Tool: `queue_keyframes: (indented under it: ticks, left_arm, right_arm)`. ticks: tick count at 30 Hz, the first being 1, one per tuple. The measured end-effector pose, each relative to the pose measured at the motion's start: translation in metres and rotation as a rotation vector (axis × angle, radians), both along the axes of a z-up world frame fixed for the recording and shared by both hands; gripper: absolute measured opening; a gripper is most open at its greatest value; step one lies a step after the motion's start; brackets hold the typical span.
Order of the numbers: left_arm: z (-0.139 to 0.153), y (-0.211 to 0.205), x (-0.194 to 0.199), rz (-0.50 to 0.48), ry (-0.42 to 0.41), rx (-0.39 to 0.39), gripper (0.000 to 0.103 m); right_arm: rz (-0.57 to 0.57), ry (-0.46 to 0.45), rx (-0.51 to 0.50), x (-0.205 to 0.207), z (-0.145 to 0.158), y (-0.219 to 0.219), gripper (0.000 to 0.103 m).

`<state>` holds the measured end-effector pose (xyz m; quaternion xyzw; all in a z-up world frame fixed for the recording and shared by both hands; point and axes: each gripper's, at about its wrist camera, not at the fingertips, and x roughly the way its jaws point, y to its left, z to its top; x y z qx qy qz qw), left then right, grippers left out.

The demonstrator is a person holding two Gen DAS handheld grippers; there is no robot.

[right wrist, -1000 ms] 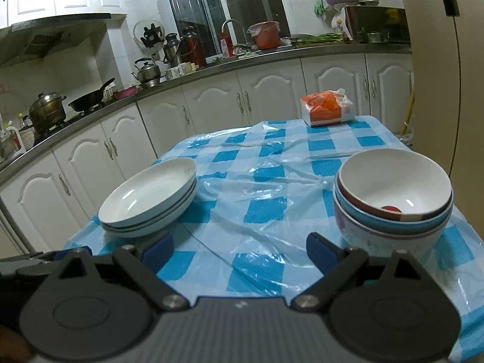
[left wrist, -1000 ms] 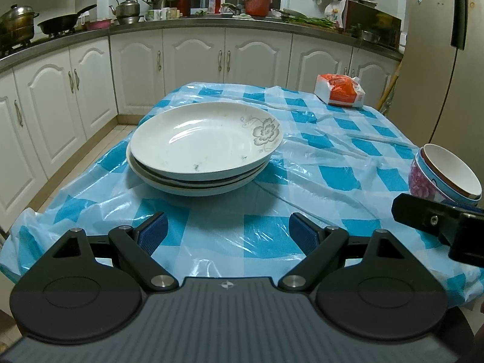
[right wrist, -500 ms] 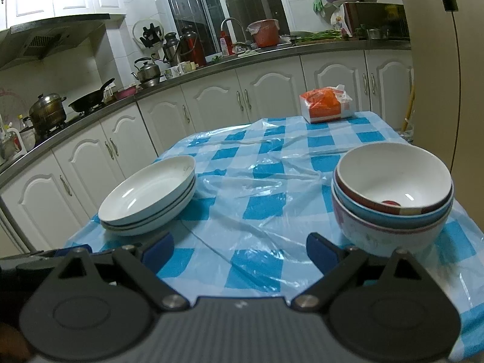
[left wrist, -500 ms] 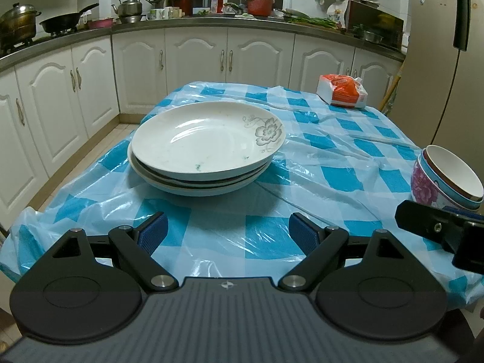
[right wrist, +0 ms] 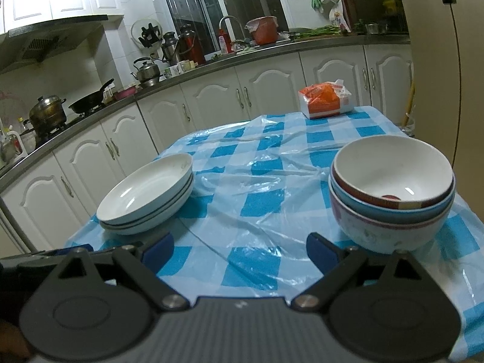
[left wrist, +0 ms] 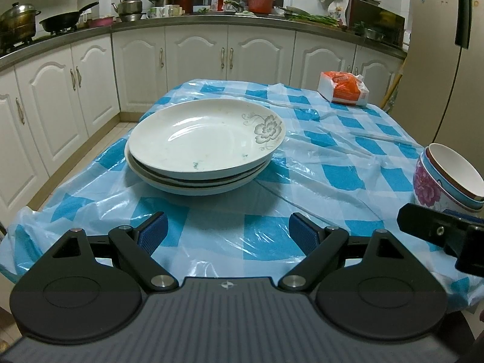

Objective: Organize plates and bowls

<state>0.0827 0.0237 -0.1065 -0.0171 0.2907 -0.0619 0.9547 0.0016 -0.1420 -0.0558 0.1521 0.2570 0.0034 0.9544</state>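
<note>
Fingers [left wrist: 152, 233] of the left gripper [left wrist: 227, 234] are spread wide and hold nothing, poised over the near edge of the tabletop [left wrist: 332, 163]. Dead ahead at twelve o'clock sits the stack of plates [left wrist: 202, 148], nested so the pile stays low and steady. On the right gripper [right wrist: 239, 249] the fingers [right wrist: 158, 249] are likewise fully apart and empty. Its view puts the stack of bowls [right wrist: 390, 193] at about one o'clock, close by, and the plates at ten o'clock, well apart from them. Each kind seems gathered into its own pile, likely three apiece, though the lower rims are hard to count. An orange tissue pack [right wrist: 325, 99] lies at the far edge.
</note>
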Motion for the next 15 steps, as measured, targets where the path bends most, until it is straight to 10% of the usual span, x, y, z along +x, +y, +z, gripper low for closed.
queue_keyframes:
  ticks: [15]
  left_arm:
    - [0.0011, -0.0061, 0.0009, -0.002, -0.006, 0.017, 0.103]
  right_arm:
    - [0.014, -0.007, 0.018, -0.0005, -0.0015, -0.0029, 0.094]
